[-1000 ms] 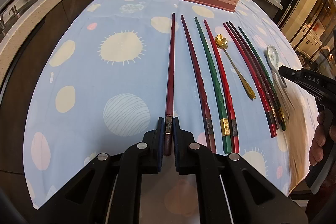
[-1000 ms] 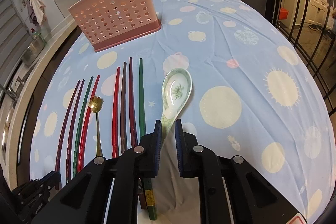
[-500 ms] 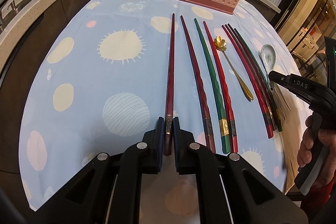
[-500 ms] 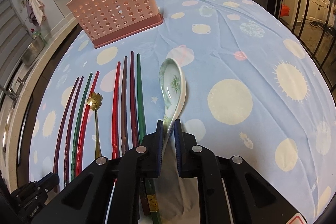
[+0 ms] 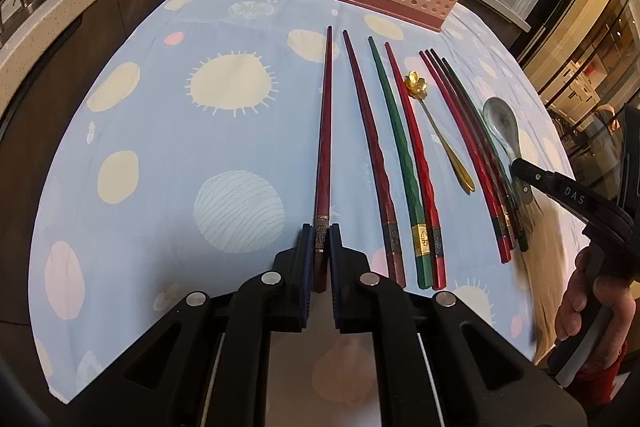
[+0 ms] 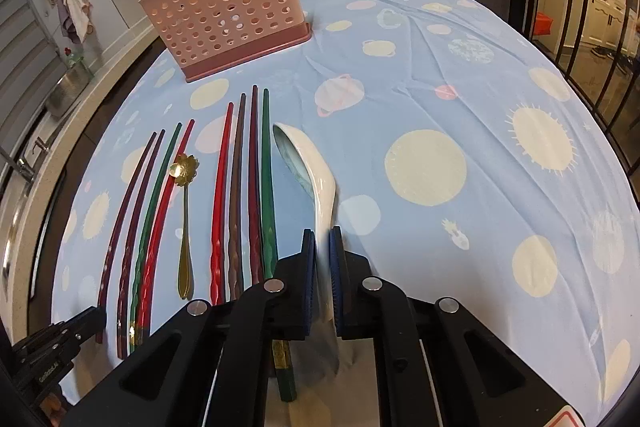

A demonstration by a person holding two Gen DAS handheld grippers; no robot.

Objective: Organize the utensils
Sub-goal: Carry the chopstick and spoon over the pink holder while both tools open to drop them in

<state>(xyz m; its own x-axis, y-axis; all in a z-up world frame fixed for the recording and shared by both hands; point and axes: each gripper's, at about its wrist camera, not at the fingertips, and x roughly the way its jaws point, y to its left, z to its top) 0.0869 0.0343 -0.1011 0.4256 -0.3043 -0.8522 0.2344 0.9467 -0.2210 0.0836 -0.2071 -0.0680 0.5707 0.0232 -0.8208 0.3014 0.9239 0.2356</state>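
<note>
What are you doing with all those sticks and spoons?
Tidying up utensils. The left gripper is shut on a dark red chopstick, and the right gripper is shut on the white spoon, tilted on its side. The other chopsticks and gold spoon lie on the tablecloth. The pink holder stands behind.

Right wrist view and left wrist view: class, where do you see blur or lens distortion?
Left wrist view: the tablecloth edge bows outward, fisheye distortion; a streaked smear blurs the cloth beside the right gripper. Right wrist view: the pink basket leans, the counter curves, and the ceramic spoon stays sharp.
</note>
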